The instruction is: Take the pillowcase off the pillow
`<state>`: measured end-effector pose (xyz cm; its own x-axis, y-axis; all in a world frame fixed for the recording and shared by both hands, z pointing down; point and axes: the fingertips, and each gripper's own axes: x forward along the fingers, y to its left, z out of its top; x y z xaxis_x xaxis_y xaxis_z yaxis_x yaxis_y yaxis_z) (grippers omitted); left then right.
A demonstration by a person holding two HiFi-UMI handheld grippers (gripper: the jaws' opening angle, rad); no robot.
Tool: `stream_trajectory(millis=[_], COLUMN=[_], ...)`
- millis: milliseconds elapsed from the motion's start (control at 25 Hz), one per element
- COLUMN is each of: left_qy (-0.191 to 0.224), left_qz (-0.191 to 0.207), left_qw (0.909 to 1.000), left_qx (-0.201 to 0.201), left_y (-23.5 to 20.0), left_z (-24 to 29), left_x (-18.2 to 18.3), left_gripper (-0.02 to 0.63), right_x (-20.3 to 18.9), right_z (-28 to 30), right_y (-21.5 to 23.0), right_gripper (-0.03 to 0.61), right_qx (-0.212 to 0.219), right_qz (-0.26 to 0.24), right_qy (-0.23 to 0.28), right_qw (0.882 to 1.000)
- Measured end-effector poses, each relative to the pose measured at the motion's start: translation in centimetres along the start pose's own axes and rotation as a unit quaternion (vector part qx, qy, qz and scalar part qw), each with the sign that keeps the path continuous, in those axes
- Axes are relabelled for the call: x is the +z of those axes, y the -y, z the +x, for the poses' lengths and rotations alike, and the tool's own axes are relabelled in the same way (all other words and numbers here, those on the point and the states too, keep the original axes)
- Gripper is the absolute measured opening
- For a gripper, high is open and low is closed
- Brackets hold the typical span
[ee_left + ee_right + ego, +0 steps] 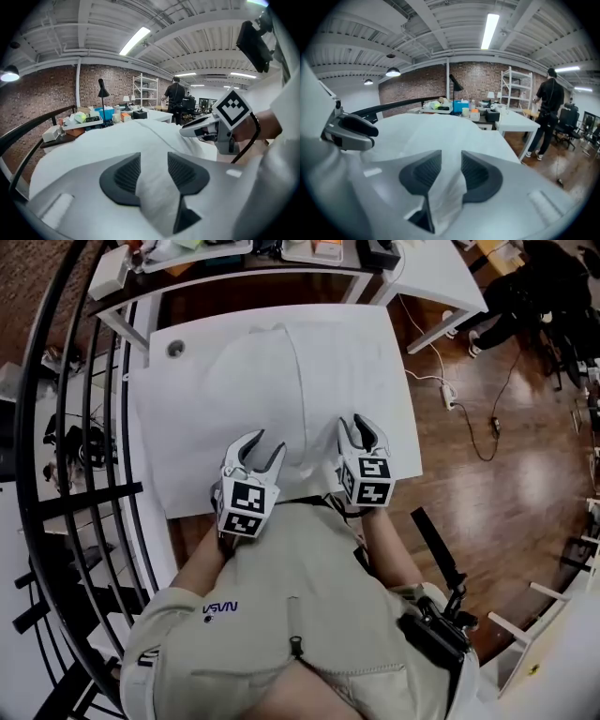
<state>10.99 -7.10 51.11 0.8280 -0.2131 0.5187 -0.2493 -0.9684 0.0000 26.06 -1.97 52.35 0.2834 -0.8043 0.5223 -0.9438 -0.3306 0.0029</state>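
The white pillowcase [272, 390] lies spread on the white table [380, 343], with its near edge drawn up to the person's waist. The 2 grippers sit side by side at that near edge. The left gripper [263, 452] has its jaws partly apart, and a fold of the fabric lies loose between the pads. The right gripper [363, 434] pinches a bunched fold of the same fabric between narrowly set jaws.
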Motion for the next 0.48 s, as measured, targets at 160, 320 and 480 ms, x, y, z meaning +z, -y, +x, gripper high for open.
stream_trajectory(millis=[160, 320, 480], left_qy=[-0.040, -0.065, -0.094], left_qz=[-0.002, 0.016, 0.049], left_qw=[0.9992, 0.9976, 0.9935], left_qx=[0.004, 0.018, 0.042], left_y=[1.2, 1.2, 1.1], left_z=[0.6, 1.4, 2.8], left_x=[-3.7, -5.2, -7.0], left_gripper=[0.250, 0.284, 0.260], right_x=[-4.2, -6.7, -8.0], right_z=[-1.6, -1.7, -0.9], right_y=[-1.9, -3.2, -3.6], right_gripper=[0.152, 0.186, 0.186], right_qx=[0.007, 0.027, 0.033], right_qz=[0.003, -0.014, -0.042], right_qy=[-0.036, -0.064, -0.091], right_qw=[0.999, 0.997, 0.994])
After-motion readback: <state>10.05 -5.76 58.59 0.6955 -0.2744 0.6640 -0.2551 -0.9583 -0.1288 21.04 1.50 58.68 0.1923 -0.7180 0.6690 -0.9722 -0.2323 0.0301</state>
